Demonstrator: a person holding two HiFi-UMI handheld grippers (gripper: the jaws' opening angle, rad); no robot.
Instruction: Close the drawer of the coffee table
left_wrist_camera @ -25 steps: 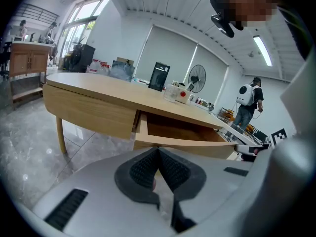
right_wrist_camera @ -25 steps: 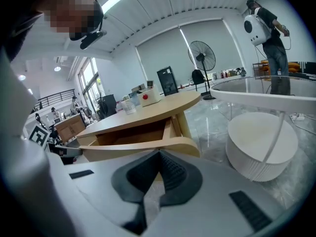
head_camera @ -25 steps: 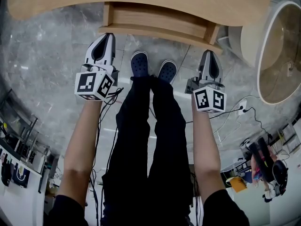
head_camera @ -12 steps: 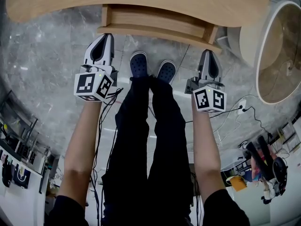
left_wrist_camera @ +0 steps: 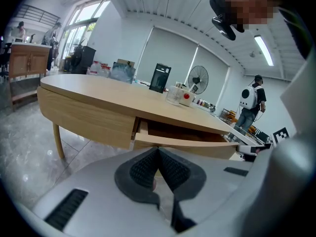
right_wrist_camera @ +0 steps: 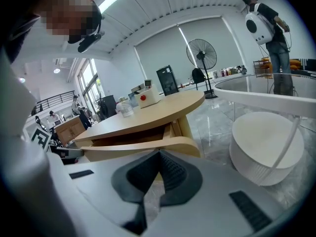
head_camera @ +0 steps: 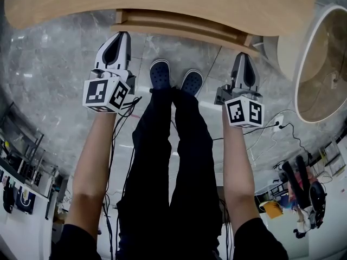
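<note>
Pale wooden coffee table with a broad, rounded top and a deep apron of the same wood, standing on a grey marbled floor, one slim leg visible at its far end. Tucked under the top, a shallow drawer – partly pulled out, its long curved front panel jutting a little past the table's edge and sitting level. Behind that front, a dark gap and the drawer's plain side walls – contents impossible to make out from any angle.
</note>
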